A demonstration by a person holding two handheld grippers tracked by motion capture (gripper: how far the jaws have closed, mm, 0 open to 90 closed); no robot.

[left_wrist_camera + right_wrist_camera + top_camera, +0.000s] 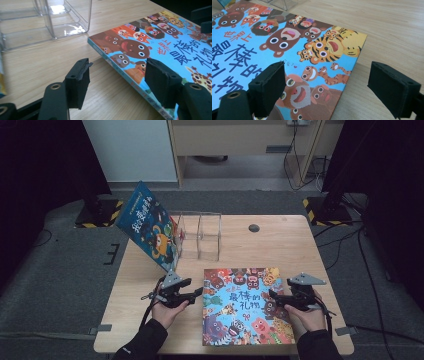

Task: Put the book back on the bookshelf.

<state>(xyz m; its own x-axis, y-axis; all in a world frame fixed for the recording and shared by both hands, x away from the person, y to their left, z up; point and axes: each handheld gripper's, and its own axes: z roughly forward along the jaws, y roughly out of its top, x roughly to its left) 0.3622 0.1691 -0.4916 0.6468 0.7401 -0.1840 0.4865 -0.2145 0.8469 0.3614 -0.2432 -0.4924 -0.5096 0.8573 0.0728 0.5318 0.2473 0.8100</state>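
A colourful picture book [245, 305] with cartoon animals lies flat on the wooden table [290, 245], near its front edge. My left gripper [198, 292] sits at the book's left edge, open, its jaws straddling that edge [117, 72]. My right gripper [272, 296] is at the book's right side, open, one jaw over the cover and one over bare wood past the edge [349, 75]. A second book [150, 225] with a dark blue cover leans tilted against a clear plastic rack [199, 235] at the back left.
The clear rack [50, 22] has upright dividers and stands just beyond the left gripper. A small round black hole [254, 228] sits in the table's far middle. Bare wood lies right of the flat book [392, 32]. Dark stands and cables surround the table.
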